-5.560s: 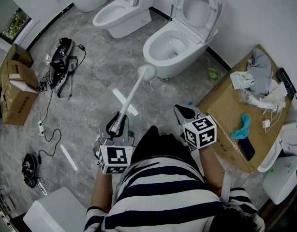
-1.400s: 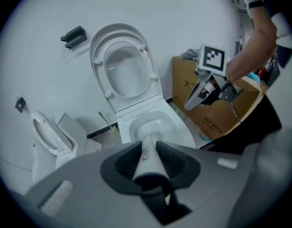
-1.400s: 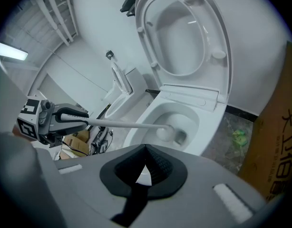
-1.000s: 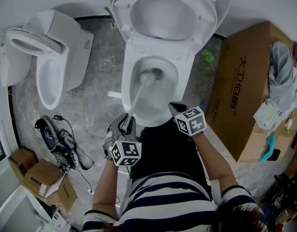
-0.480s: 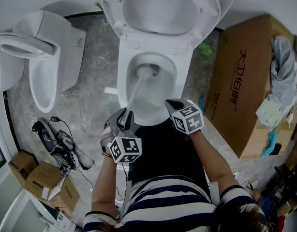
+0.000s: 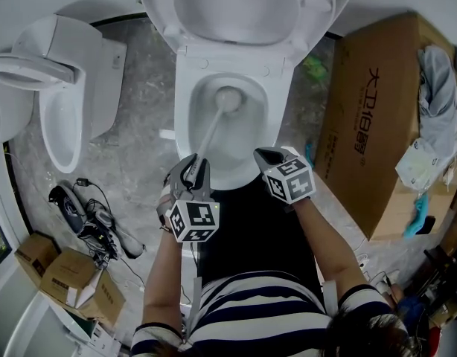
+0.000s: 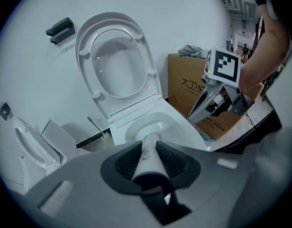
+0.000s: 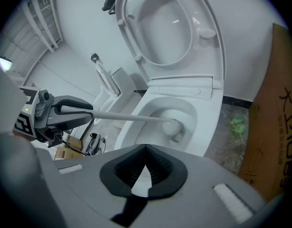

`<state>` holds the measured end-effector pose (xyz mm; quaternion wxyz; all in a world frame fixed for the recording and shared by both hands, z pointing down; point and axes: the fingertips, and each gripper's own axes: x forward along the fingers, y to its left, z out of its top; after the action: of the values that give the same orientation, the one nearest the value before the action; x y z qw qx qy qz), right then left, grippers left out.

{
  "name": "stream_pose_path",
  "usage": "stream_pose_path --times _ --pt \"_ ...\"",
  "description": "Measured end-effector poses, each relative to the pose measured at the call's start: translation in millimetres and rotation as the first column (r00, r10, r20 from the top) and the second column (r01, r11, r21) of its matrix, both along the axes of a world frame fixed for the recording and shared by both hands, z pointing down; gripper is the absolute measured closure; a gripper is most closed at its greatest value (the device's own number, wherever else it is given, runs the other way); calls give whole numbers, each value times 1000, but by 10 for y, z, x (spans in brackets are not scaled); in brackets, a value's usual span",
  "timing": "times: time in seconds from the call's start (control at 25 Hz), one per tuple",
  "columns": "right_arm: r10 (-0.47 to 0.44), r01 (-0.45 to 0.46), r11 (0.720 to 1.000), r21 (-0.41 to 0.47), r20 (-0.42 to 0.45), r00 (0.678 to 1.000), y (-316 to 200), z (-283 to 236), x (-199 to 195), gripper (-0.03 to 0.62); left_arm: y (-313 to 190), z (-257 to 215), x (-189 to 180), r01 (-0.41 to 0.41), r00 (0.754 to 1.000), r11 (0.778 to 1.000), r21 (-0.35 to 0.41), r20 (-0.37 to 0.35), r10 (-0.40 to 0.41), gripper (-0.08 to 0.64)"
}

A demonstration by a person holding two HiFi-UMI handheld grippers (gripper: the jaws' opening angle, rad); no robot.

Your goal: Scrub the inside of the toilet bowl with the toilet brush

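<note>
Low in the toilet bowl [image 6: 181, 129] with the toilet brush [image 6: 227, 100] head, handle top pinched between the left gripper [image 6: 195, 168] jaws. Probably light, stiff-shafted, slick plastic: worth clamping firmly there. Right gripper [image 6: 264, 158] jaws pressed together, empty, near the front rim.

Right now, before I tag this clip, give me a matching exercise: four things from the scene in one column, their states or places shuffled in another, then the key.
Things:
1. brush head
2. left gripper
3. right gripper
4. toilet seat

States or places:
A. raised upright against the back
B. jaws together with nothing between them
C. down inside the bowl
D. clamped on the brush handle

Pairs: 1-C, 2-D, 3-B, 4-A
</note>
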<state>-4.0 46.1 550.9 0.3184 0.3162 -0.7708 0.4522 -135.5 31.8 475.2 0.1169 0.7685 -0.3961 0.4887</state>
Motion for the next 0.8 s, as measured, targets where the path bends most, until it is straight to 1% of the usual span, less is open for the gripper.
stream_pose_path --times 0.48,0.8 --pt "17 -17 1000 -8 6 1000 130 55 65 594 42 72 212 -26 999 1000 -17 -47 25 560" --pt "16 -16 1000 -9 3 1000 200 64 81 594 171 24 261 -77 995 997 -27 -58 75 560"
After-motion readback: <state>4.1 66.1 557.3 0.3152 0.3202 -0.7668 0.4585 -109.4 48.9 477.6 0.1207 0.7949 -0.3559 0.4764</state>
